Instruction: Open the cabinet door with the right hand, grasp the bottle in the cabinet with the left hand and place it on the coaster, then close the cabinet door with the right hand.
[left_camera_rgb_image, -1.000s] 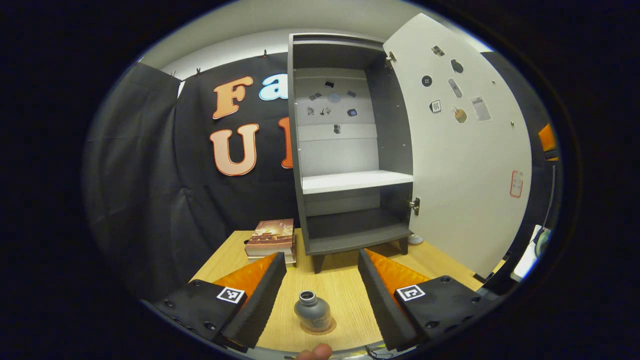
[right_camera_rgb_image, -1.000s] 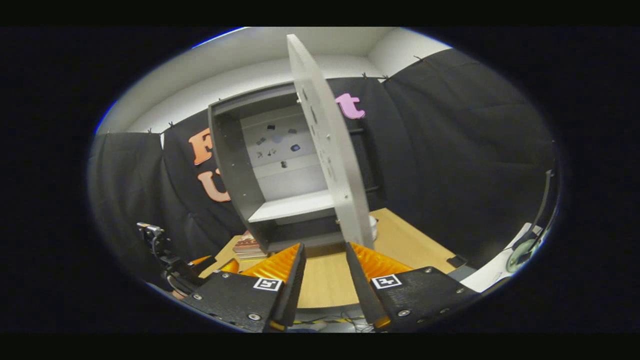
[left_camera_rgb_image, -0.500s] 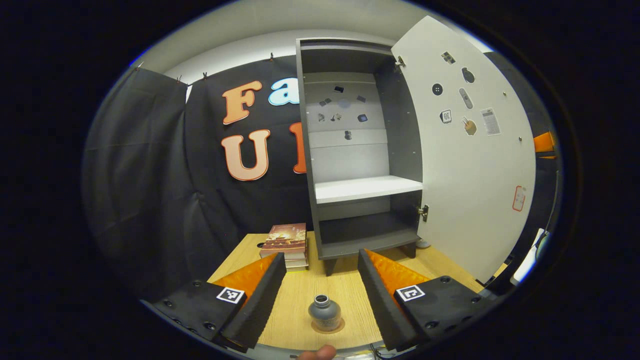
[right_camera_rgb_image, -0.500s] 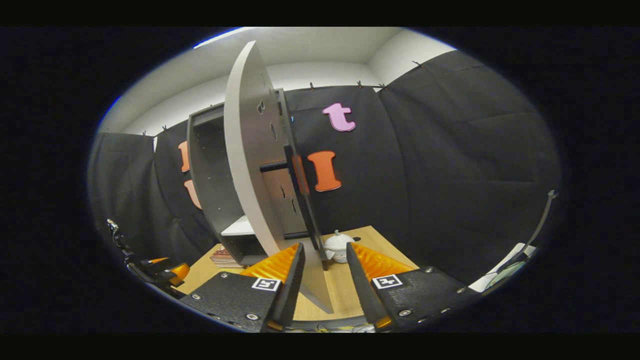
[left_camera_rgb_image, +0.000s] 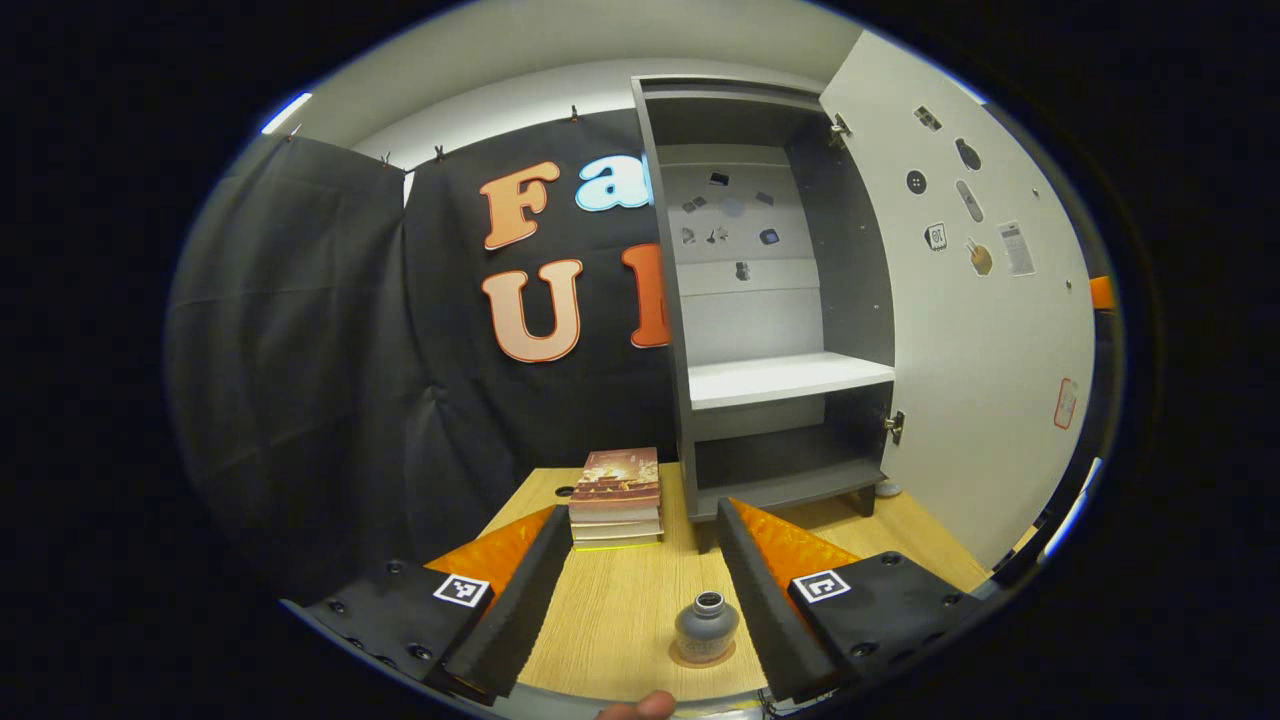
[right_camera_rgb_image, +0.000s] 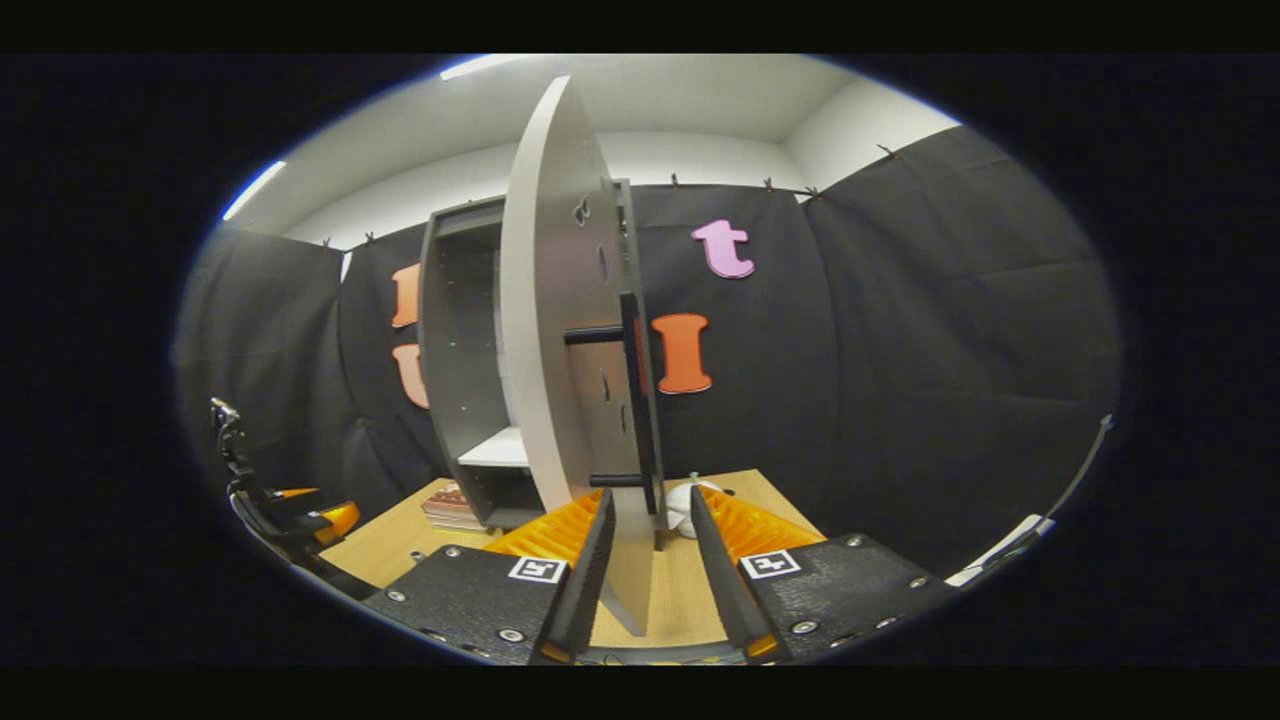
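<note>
We judge that the task is near its end. In the left gripper view the bottle (left_camera_rgb_image: 707, 626) stands on the coaster (left_camera_rgb_image: 702, 657) at the lower centre, on the table (left_camera_rgb_image: 620, 620). The left gripper (left_camera_rgb_image: 640, 590) is open and holds nothing. The cabinet (left_camera_rgb_image: 770, 300) at the upper right is empty. Only the closing is left: in the right gripper view the cabinet door (right_camera_rgb_image: 560, 330) stands open at the centre, its lower edge between the spread fingers of the right gripper (right_camera_rgb_image: 648, 560), which do not press on it
</note>
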